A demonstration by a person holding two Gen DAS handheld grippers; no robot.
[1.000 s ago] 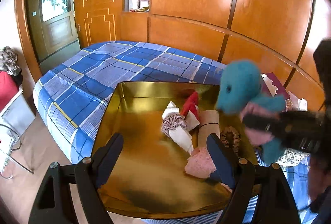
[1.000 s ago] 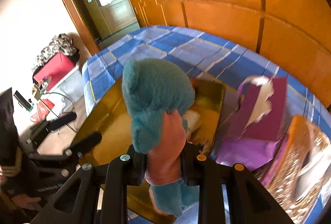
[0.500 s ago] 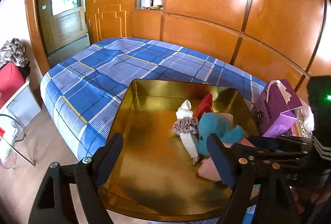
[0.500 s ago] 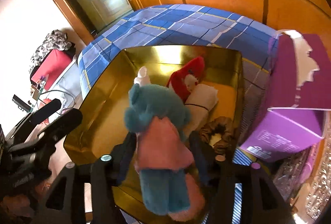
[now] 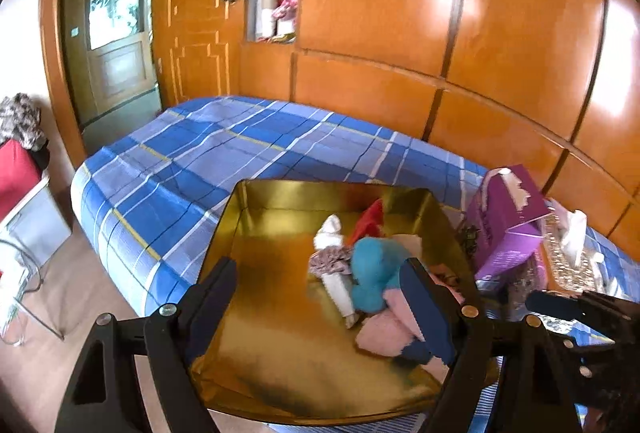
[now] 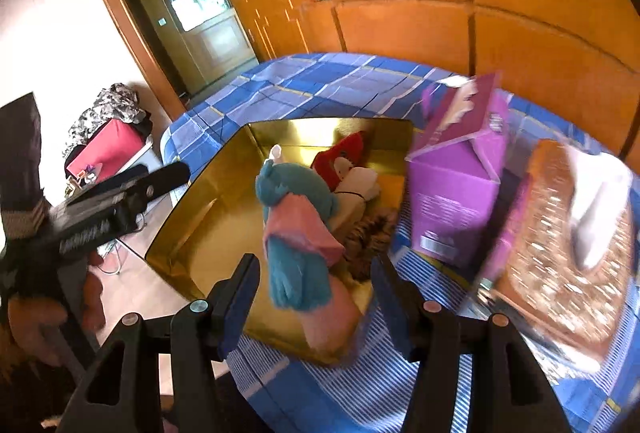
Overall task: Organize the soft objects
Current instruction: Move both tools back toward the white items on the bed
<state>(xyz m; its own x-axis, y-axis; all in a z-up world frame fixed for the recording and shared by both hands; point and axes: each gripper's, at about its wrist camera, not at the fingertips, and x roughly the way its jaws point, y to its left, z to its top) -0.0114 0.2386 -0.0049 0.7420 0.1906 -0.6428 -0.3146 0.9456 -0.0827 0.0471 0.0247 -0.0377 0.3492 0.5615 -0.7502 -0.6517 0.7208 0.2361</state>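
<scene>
where the right gripper (image 6: 314,297) hangs over the near edge of the gold tray (image 6: 224,161), its jaws stand apart with nothing clamped; the teal plush (image 6: 296,217) lies ahead of the pads, free of both. plush in a pink dress, head toward the tray's far wall, legs toward the near rim, resting on a pink soft thing (image 6: 330,317).

left gripper (image 5: 320,301) at the tray's near-left side, jaws wide and empty, bare gold floor between them.

inside tray, right half: red plush (image 6: 340,157) at the far wall, white roll (image 6: 358,181) beside it, brown scrunchie (image 6: 370,233) against the right wall, a pale scrunchie (image 5: 330,259) on a white bundle just left of the teal head.

right of tray, on the blue plaid bed (image 6: 320,81): purple box (image 6: 460,177) just beside the wall, then a glittery orange box (image 6: 560,249) with white tissue, blurred.

beyond the bed: wood panel wall (image 5: 400,33), door.
</scene>
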